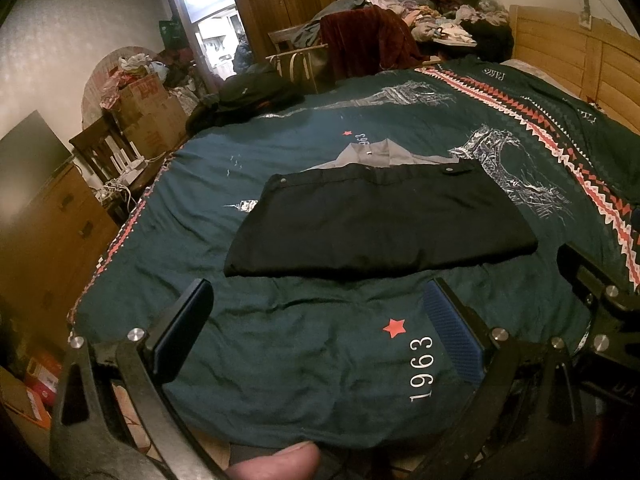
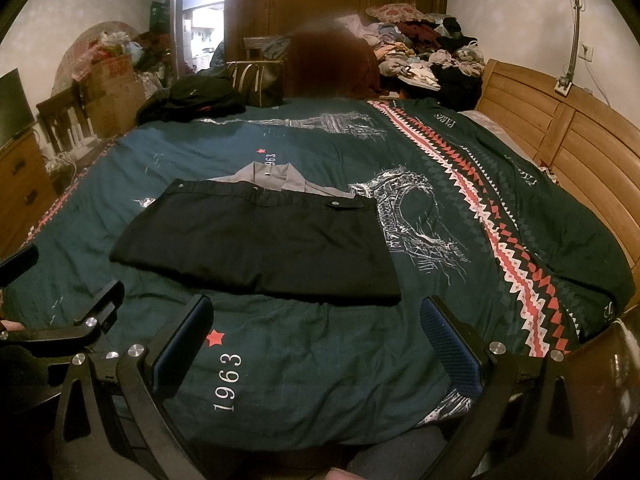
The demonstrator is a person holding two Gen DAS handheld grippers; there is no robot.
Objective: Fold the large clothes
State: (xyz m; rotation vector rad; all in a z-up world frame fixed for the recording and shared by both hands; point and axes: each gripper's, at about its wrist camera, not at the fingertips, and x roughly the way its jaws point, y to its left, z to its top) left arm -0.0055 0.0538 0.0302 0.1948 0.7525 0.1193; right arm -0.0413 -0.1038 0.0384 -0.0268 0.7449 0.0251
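Left tool (image 1: 320,320) spread wide, nothing between fingers, hovering over bare teal bedspread (image 1: 300,360) at the near bed edge; a fingertip (image 1: 276,464) cut off at the bottom. Right tool (image 2: 316,328) likewise spread and empty, just beside it. Open cover between both tools and the folded black garment (image 2: 260,248), which lies flat mid-bed, near edge straight. Grey collared garment (image 2: 272,178) mostly hidden under its far edge. Free room left and right. Clothes pile (image 2: 420,52) beyond the bed, details unclear
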